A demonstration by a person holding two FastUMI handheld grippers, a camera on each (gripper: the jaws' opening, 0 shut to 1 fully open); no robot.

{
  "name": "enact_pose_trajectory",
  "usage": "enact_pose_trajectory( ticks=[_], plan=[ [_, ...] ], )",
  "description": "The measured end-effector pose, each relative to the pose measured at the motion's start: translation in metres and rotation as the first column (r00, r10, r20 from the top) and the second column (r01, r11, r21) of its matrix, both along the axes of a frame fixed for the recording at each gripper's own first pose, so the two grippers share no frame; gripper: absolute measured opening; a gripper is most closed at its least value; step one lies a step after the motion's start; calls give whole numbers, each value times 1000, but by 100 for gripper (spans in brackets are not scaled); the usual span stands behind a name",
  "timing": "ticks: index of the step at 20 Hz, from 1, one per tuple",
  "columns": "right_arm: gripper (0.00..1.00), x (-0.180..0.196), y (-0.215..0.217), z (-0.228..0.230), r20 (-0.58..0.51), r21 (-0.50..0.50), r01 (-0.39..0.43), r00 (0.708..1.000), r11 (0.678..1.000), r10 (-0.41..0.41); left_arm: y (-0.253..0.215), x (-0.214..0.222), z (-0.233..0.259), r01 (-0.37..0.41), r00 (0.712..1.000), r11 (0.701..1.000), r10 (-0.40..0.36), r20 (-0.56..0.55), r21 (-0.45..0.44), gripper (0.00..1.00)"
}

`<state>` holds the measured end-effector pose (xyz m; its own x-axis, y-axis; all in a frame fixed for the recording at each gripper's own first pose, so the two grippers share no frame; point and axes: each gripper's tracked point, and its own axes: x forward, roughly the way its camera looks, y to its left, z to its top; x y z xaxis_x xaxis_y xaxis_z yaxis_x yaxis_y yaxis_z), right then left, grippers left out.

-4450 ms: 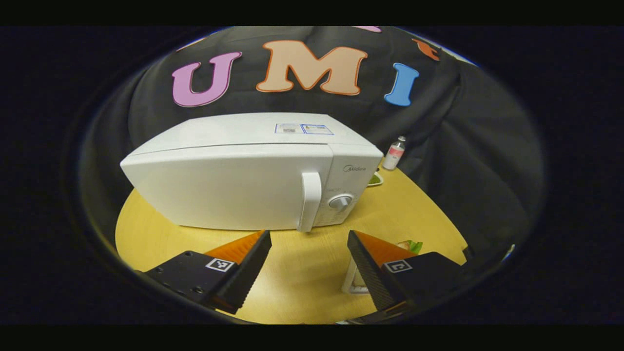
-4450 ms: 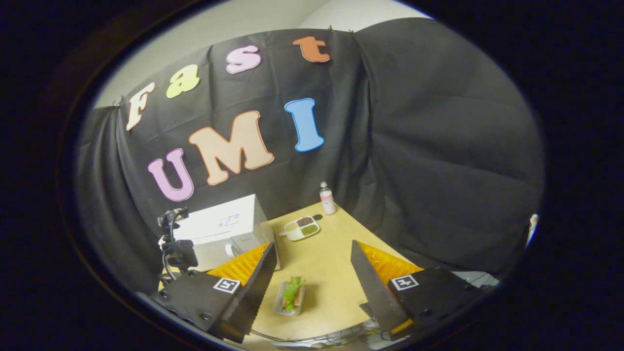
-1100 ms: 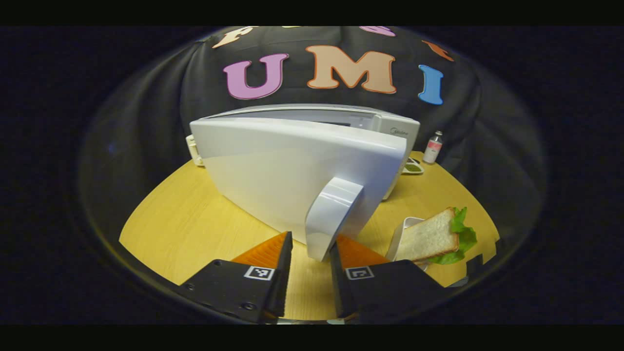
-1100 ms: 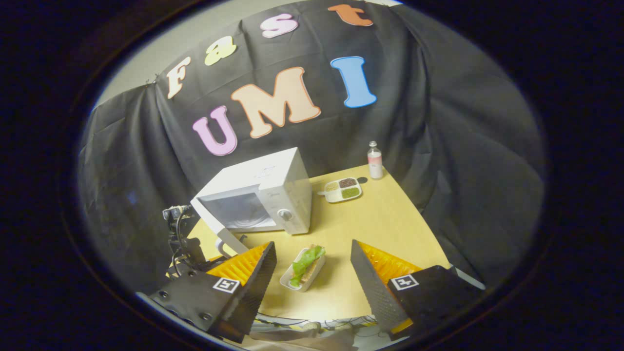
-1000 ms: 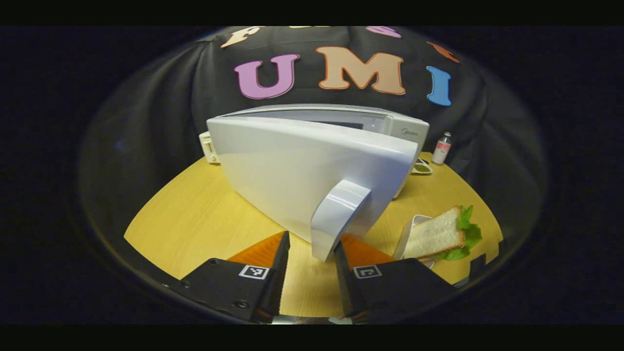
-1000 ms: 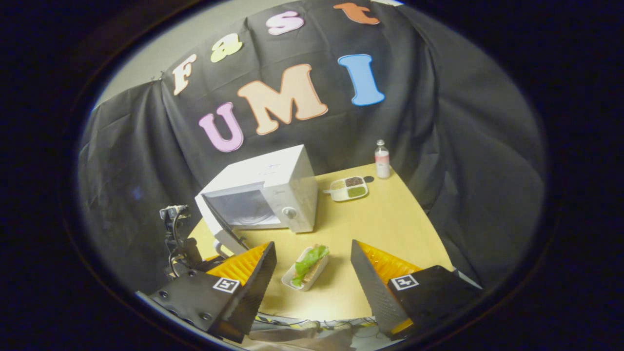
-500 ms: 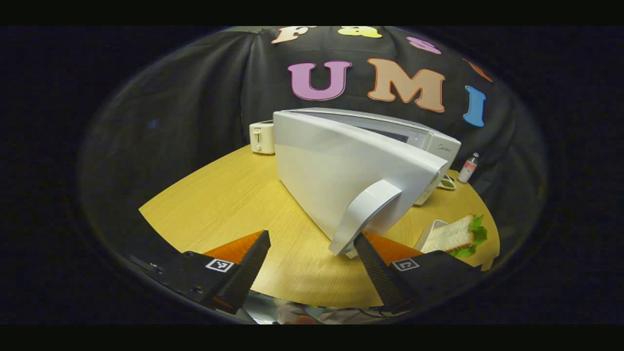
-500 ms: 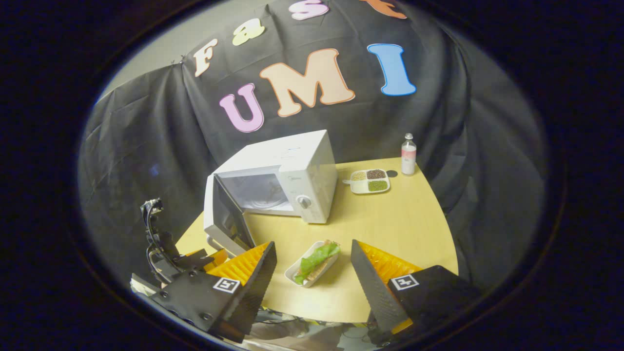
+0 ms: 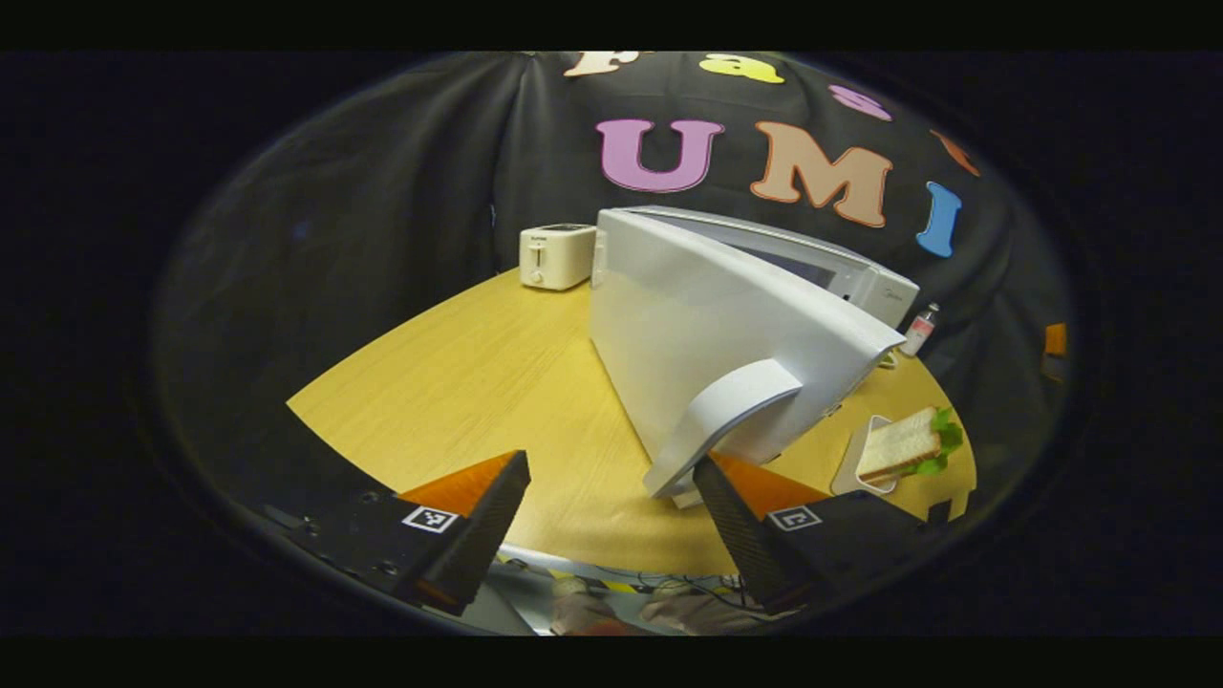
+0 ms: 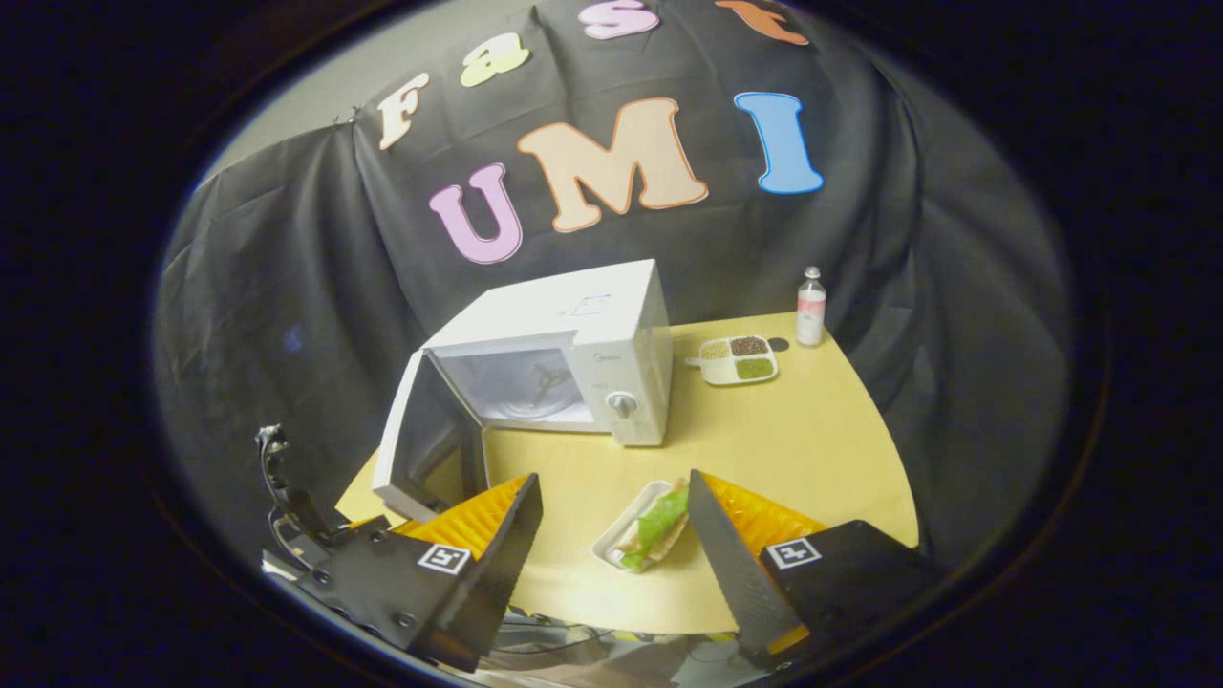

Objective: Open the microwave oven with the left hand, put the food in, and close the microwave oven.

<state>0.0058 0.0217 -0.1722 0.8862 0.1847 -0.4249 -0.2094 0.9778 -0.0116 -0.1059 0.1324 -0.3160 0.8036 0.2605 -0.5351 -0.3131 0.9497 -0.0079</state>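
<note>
The white microwave (image 10: 573,325) stands on the wooden table (image 10: 812,449) with its door (image 10: 420,440) swung wide open, showing the bare cavity (image 10: 521,382). In the left gripper view the door's handle (image 9: 717,420) ends just beside the right finger of my open left gripper (image 9: 611,492), which does not clamp it. The sandwich with lettuce lies in a small white tray (image 10: 650,526), also visible at the right (image 9: 903,447). My right gripper (image 10: 616,535) is open, and the tray sits ahead between its fingers, close to the right one.
A white toaster (image 9: 557,255) stands at the table's back left behind the door. A compartment dish of grains (image 10: 738,361) and a small bottle (image 10: 810,308) sit right of the microwave. Cables hang below the table's front edge (image 9: 611,564).
The left gripper was shut on the handle a second ago and has since opened. The door has swung wider. The right gripper has come closer over the sandwich tray.
</note>
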Motion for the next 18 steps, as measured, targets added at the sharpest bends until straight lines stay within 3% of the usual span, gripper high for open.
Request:
enact_pose_trajectory(
  ticks=[5,9,18],
  plan=[
    [91,-22,27,-11,11,-29,65,998,997,-65,67,-37,-2,-11,1000,1000,11,-25,0,100],
    [91,-40,49,-26,-5,-26,104,995,994,-104,132,-60,-6,-67,997,998,67,-47,2,97],
    [96,-58,68,-54,-44,-22,204,978,979,-204,241,-56,26,-170,985,984,170,4,51,97]
  ],
)
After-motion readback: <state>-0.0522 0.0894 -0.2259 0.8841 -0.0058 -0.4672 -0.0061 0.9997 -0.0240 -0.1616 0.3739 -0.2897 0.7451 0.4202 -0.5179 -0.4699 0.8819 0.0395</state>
